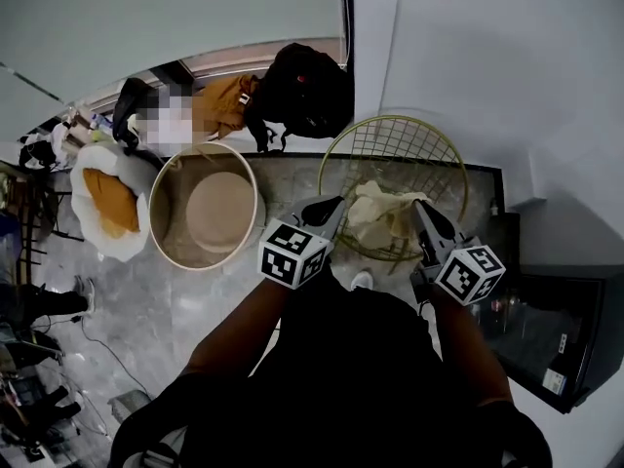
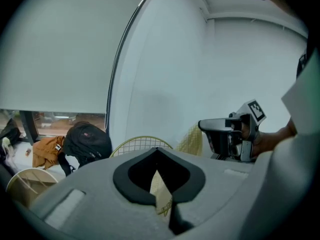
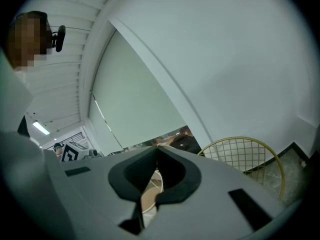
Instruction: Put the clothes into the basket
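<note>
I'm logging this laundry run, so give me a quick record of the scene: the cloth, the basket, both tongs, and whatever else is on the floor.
cloth: pale yellow, bunched within the wire basket's outline
wire basket: gold, round, beside the white wall
left tongs: jaws together on the cloth
right tongs: jaws together at the cloth's edge; grip unclear
round tub: beige, left of the wire basket, no clothes seen inside
other: black backpack; white bag holding orange fabric
</note>
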### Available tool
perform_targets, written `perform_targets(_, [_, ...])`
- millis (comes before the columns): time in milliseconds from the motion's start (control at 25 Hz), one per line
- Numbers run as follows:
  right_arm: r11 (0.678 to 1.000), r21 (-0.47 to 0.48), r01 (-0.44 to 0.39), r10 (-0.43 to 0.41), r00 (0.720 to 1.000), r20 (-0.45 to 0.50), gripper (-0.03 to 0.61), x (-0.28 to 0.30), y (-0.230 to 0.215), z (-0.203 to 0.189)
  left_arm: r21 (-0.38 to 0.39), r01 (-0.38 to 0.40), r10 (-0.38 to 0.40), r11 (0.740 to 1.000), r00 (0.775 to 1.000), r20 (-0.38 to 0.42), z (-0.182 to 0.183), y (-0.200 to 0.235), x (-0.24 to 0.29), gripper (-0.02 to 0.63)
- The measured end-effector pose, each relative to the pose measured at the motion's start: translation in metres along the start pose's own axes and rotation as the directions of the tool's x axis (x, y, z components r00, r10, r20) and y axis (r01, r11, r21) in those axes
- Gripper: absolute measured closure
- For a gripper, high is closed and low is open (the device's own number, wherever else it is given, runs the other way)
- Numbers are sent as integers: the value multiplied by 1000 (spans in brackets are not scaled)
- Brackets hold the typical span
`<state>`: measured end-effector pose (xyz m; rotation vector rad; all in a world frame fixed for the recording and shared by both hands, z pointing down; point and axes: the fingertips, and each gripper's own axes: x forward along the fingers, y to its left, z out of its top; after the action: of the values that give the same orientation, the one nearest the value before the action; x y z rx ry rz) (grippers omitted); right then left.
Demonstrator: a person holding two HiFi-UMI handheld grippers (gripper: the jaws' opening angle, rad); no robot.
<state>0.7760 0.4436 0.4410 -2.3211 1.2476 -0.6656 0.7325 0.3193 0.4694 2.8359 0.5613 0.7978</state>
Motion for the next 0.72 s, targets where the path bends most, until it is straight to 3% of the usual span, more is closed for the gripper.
perform_targets(360, [990,-23,-138,136,989,-64,560,11,52,-12,-42,-79,81,996,995,53,0,4,-42,620])
perform_targets(720, [961,-108,-255,238,960,-148,560,19,108,-28,-44,-111,115,993,989,89,6,11,-79,620])
